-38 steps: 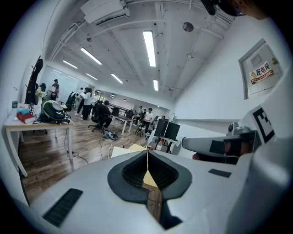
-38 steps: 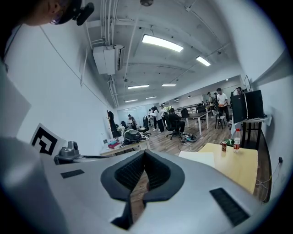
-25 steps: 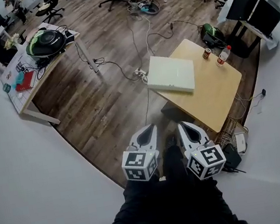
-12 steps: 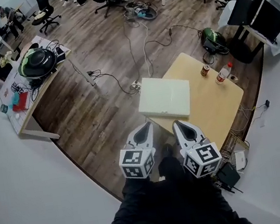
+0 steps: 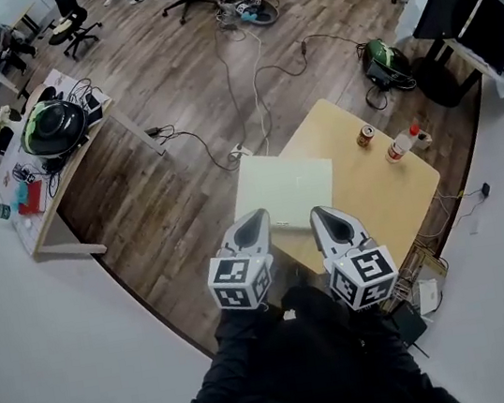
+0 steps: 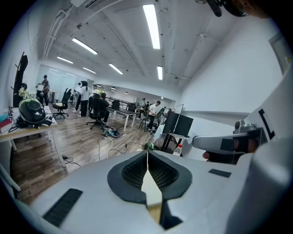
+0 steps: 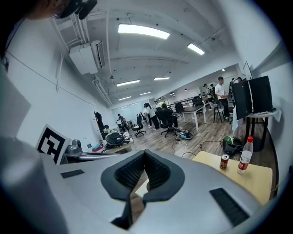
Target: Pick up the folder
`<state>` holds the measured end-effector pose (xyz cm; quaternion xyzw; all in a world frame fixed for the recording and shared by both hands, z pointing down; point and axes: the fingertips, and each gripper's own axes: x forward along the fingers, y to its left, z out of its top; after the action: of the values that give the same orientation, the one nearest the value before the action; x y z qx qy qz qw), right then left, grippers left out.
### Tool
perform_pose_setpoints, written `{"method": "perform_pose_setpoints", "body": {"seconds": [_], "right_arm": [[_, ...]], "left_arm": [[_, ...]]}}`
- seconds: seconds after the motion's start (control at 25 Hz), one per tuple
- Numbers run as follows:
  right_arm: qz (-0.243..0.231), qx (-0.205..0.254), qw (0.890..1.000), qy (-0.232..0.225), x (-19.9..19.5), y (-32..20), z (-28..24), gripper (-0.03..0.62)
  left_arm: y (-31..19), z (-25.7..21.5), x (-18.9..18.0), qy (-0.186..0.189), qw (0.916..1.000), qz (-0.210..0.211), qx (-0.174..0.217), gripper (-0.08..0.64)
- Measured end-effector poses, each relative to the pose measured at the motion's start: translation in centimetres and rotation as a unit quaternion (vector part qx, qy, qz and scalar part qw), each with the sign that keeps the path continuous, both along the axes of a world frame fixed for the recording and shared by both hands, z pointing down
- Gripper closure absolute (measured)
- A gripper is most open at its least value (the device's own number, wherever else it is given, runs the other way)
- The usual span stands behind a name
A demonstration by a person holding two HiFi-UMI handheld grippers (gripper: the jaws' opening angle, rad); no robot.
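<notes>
The folder [image 5: 284, 191] is a flat, pale white-green rectangle. It lies on the near left corner of a light wooden table [image 5: 393, 192] and overhangs that corner a little. In the head view my left gripper [image 5: 255, 215] is shut, with its tip over the folder's near left edge. My right gripper [image 5: 322, 212] is also shut and stands at the folder's near right edge. Neither holds anything. In the left gripper view the closed jaws of the left gripper [image 6: 147, 153] show a pale strip of the folder [image 6: 151, 191] through the gap below them.
A drink can [image 5: 365, 136] and a plastic bottle [image 5: 401, 145] stand at the table's far side. Cables [image 5: 243, 83] and a power strip lie on the wood floor. A cluttered desk [image 5: 39, 206] is at the left. A green bag [image 5: 384, 61] and monitors [image 5: 474, 14] are at the right.
Both grippers have moved forward together toward the table. The folder was well ahead of them and now lies right under their tips. Both jaws stayed shut.
</notes>
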<state>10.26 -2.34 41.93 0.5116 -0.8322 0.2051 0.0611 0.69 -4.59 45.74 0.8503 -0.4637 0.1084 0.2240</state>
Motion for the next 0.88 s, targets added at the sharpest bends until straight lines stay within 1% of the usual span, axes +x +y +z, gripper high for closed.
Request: {"method": "perform_pose_setpoints", "body": {"seconds": [0.16,0.36,0.6,0.88], "right_arm": [[0.002,-0.016,1.000,0.000,1.3,-1.9,1.6,0.571],[0.000,-0.034,0.999,0.002,2.1,-3.0,3.0,0.571],[0.006,-0.046,0.999,0.012,2.5,-4.6,4.3,0.571],[0.031,-0.078,0.996,0.027,2.7,-6.5,8.1,0.571]], "left_arm": [[-2.1,1.3,0.8,-0.012,0.9998,-0.003,-0.013,0.525],[-3.3,2.8,1.2,-0.021,0.9992,-0.007,-0.033,0.525],[-5.1,4.7,1.3,-0.022,0.9984,0.003,-0.052,0.525],[-7.5,9.1,0.0,-0.035,0.9956,0.014,-0.086,0.525]]}}
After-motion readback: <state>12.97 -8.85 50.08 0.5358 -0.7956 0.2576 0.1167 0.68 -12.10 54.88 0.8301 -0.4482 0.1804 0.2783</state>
